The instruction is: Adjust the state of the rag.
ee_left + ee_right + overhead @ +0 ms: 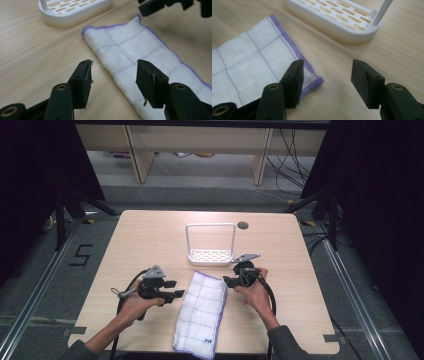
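The folded white cloth [200, 314] with purple grid lines and a purple hem lies flat on the wooden table [140, 240], stretching from its near edge up toward the middle, tilted a little so its far end leans to my right. I have the left gripper [175, 289] just beside the cloth's left edge, near its far half, and its jaws stand wide apart with nothing between them; in the left gripper view [113, 72] one jaw sits over bare wood and the other over the cloth, so the cloth's long folded edge runs up through the gap. I can't tell from that view whether the jaws touch the fabric or hover just above it. The right gripper [228, 281] sits at the cloth's far right corner, also spread open and empty; in the right gripper view [327, 72] the hemmed corner [312, 82] lies beside the left-hand jaw, which overlaps the hem, while the other jaw is over bare table. The cloth [249, 60] looks smooth there, with no lifted edge. Just beyond the cloth's far end stands a small white slotted rack [210, 255] with a tall hoop handle, close to the cloth but apart from it. A dark round grommet [243, 225] sits in the tabletop past the rack.
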Demonstrator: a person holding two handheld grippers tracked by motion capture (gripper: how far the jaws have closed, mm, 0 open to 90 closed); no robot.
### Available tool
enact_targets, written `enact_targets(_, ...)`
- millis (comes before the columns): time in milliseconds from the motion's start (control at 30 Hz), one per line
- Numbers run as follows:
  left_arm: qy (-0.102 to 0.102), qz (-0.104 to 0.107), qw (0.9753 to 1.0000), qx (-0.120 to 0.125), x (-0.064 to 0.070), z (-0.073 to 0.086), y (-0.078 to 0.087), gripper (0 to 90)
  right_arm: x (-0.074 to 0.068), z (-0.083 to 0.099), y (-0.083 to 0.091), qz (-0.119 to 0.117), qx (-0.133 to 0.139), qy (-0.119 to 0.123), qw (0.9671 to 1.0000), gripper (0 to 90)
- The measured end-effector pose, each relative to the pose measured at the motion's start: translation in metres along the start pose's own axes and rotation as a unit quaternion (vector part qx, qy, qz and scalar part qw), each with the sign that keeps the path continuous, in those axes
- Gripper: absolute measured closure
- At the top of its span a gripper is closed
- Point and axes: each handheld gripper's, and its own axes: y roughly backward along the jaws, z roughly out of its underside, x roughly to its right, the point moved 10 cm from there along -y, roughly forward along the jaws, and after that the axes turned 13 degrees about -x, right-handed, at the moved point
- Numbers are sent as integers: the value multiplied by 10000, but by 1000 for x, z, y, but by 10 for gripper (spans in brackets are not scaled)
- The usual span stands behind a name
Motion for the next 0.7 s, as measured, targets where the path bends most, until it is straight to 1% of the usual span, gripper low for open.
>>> enact_targets(33,-13,-115,9999,-16,-5,-5,-5,447,-2,0,-2,-22,-34,-28,10000,444)
enact_targets(67,-68,-192,9998,-91,-9,-9,-10,442,-2,-1,-3,32,-33,-33,10000,444)
enact_targets(100,-123,-372,9991,-158,-15,-14,-15,440,0,-2,-4,133,-13,87,9999,447)
enact_targets(133,-150,-459,9987,-176,-18,-16,-18,439,-3,-1,-5,111,-70,47,9999,447)
enact_targets(167,-175,-430,9987,-233,-19,-20,-22,439,-3,-1,-5,147,-54,92,9998,447)
enact_targets(200,-135,-435,9987,-233,-20,-24,-25,439,-6,-1,-6,145,-54,14,9999,448)
enact_targets(233,-74,-408,9990,-184,-20,-28,-28,440,-8,0,-6,116,-101,26,9999,448)
enact_targets(267,-85,-370,9991,-193,-20,-31,-30,441,-7,-2,-6,182,-45,71,9998,448)
enact_targets(300,-70,-338,9991,-234,-19,-34,-33,444,-7,-3,-5,174,-37,35,9998,448)
enact_targets(333,-93,-336,9992,-217,-20,-37,-36,444,-9,-2,-5,118,-57,-56,9999,448)
enact_targets(367,-74,-319,9992,-225,-20,-40,-38,444,-7,-2,-5,126,-71,5,9999,447)
enact_targets(400,-69,-283,9992,-290,-20,-41,-42,443,-7,-3,-5,115,-57,-43,9999,447)
enact_targets(467,-42,-325,9990,-303,-21,-45,-48,439,-8,-2,-6,64,-80,-138,9999,447)
enact_targets(500,-27,-303,9989,-346,-21,-46,-51,438,-7,-1,-7,92,-92,-146,9998,447)
enact_targets(533,3,-250,9991,-352,-21,-47,-55,437,-5,-1,-9,155,-94,-100,9998,447)
enact_targets(567,54,-239,9990,-384,-21,-48,-58,436,-6,1,-9,81,-177,-176,9997,448)
enact_targets(600,45,-259,9988,-418,-22,-48,-61,440,-6,1,-11,98,-165,-211,9996,449)
enact_targets(633,24,-311,9985,-447,-23,-48,-66,444,-5,1,-12,95,-184,-175,9996,449)
enact_targets(667,-50,-356,9980,-525,-24,-46,-69,456,-5,2,-13,104,-213,-203,9995,453)
enact_targets(700,-81,-395,9977,-547,-25,-44,-72,464,-5,2,-14,137,-212,-181,9995,455)
